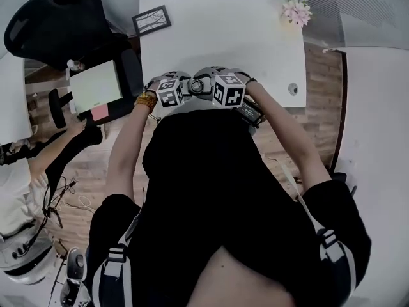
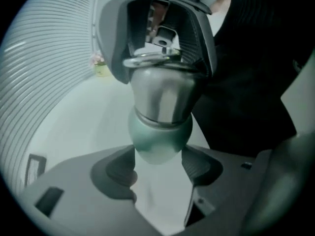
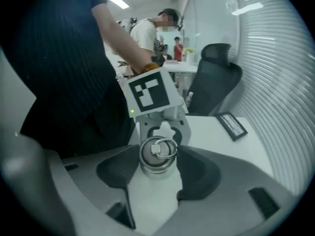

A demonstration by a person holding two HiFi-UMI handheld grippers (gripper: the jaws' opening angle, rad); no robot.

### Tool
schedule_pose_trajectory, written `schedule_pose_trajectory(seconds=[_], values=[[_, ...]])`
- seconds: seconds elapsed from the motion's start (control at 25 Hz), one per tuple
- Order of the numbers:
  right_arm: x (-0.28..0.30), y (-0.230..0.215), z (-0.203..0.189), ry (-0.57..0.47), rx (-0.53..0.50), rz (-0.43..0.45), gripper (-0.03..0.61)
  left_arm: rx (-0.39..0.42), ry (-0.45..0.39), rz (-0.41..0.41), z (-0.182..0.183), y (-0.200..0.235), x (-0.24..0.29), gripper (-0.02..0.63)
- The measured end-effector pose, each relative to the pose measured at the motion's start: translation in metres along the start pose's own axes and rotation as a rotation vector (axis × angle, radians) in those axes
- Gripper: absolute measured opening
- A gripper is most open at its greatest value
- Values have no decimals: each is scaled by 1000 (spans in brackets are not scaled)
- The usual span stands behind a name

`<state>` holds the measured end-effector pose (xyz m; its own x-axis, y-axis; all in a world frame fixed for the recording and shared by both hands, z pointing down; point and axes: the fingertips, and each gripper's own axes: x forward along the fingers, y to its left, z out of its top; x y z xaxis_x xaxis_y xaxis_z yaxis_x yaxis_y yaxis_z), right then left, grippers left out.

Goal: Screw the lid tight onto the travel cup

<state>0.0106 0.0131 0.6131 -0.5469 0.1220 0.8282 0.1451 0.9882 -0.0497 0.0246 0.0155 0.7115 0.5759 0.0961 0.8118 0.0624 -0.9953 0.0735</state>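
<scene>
My left tongs (image 2: 158, 166) pinch the cup (image 2: 160, 92); right tongs (image 3: 155, 167) pinch the lid (image 3: 156, 154) at three and nine o'clock. Hard, slippery metal, I think.

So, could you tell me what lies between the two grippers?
The travel cup, shown in both gripper views: its green base in the left gripper, its ringed lid in the right gripper.
</scene>
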Motion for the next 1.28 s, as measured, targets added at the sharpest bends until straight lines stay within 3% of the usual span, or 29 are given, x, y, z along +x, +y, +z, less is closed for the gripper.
schedule_pose_trajectory(seconds=[0.08,0.16,0.28,0.4,0.48,0.56,0.68,0.92,1.0,1.08,1.16,1.28], values=[[1,0,1,26,-71,58,243,71,49,-69,-1,1,-2,302],[-1,-3,1,21,-75,57,245,68,55,-92,0,2,-2,304],[-10,-6,6,-82,83,-33,306,-44,-25,-11,-1,-1,-4,316],[-16,-6,9,-188,292,-152,305,-210,-143,106,1,-2,-4,319],[-12,-3,7,-193,359,-221,293,-282,-192,174,4,-3,-2,318],[-7,-3,2,-168,364,-271,236,-304,-210,208,5,-4,1,316],[-3,-3,0,-127,286,-220,234,-251,-177,170,2,-4,1,310],[3,1,10,-28,-3,21,233,38,25,-80,-4,-3,-3,310],[1,1,9,-21,-22,32,233,46,21,-101,-3,-2,-3,311],[-4,0,7,-53,26,-12,238,-26,-36,-68,0,-4,-6,311],[-13,-1,7,-131,157,-84,301,-133,-121,4,2,-7,-10,320],[-20,-3,0,-198,350,-218,299,-261,-207,138,0,-7,-9,328]])
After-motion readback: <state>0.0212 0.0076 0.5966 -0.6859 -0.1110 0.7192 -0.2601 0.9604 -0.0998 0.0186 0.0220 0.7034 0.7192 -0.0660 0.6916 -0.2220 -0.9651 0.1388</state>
